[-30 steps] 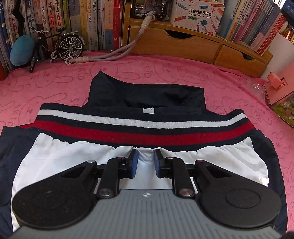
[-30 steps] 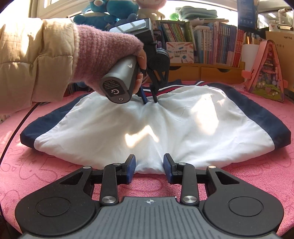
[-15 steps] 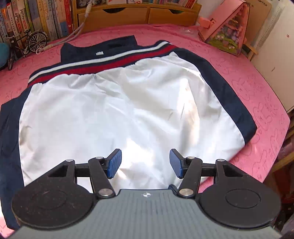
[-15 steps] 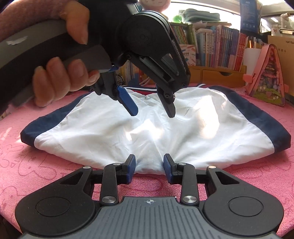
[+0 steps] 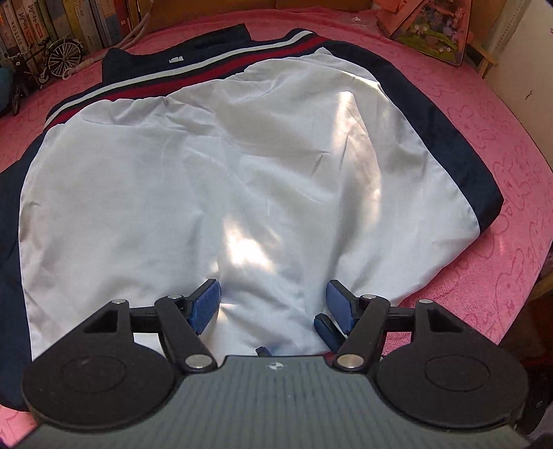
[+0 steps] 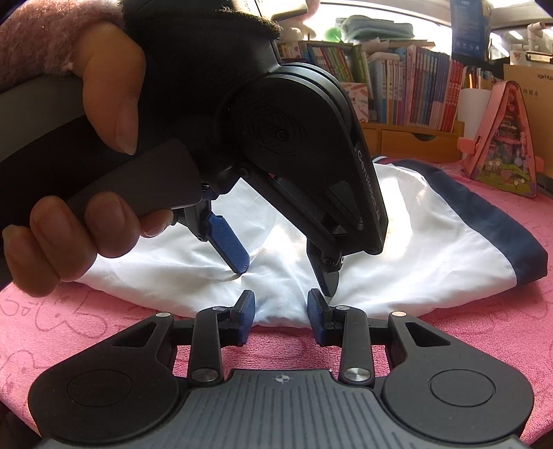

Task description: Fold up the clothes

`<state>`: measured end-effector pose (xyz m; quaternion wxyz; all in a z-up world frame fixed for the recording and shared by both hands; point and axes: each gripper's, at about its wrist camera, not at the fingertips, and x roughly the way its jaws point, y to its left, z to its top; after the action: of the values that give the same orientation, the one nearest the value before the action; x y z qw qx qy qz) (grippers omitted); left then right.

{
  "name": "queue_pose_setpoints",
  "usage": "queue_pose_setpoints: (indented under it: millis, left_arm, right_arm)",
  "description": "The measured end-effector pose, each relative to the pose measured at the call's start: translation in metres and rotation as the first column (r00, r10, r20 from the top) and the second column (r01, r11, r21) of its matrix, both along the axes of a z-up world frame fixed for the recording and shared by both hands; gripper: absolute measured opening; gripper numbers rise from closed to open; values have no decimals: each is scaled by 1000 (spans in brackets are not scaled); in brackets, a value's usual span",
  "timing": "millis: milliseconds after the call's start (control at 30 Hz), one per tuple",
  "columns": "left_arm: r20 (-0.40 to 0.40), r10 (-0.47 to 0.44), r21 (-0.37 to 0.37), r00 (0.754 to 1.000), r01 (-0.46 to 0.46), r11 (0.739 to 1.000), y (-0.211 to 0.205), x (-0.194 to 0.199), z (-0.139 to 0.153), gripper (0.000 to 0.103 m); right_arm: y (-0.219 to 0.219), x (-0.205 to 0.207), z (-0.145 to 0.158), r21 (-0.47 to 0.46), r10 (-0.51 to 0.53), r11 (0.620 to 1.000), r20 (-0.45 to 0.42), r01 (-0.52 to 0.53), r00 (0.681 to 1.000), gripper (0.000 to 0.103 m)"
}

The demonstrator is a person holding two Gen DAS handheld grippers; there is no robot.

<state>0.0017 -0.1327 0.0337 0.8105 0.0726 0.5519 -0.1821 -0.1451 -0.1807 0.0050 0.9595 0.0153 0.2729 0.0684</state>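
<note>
So the left gripper (image 6: 287, 276) is tipped steeply down over the near hem of the jacket (image 5: 214, 179), held by a hand (image 6: 86, 193) with a fuzzy pink cuff (image 6: 45, 41) at the wrist. Its jaws are opening right now, already fairly wide apart. The tips sit right on the white cloth, and a raised ridge of fabric stands between them, but the pads aren't pinching it.

The right gripper (image 6: 280, 312) comes in low at a shallow tilt from the near edge of the table, pointing at the same bit of hem. Its jaws stand at a narrow gap with a bulge of white fabric between them. Can't tell from either view whether the pads actually press on it or just sit beside it.

The jacket lies spread flat on the pink tablecloth (image 5: 511, 145), white panel up, navy bands down both sides, and the red and white striped band (image 5: 166, 83) toward the far edge of the table.

Along that far edge: a row of books (image 6: 408, 89), a wooden drawer unit (image 6: 414, 138), a little model bicycle (image 5: 45, 65) and a pale cord (image 5: 134, 32) at the far left corner. A pink triangular toy house (image 6: 504, 138) sits near the far right edge, just past the jacket's navy side. From the right wrist view, the left gripper's body blocks most of the jacket's middle.
</note>
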Motion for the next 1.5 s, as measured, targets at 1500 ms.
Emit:
queue_pose_setpoints:
  millis: [1500]
  left_arm:
    - [141,158,-203,977,-128,971,33,64,33,50]
  right_arm:
    - [3,-15,-5,-23,12,1000,22,-11,1000,36]
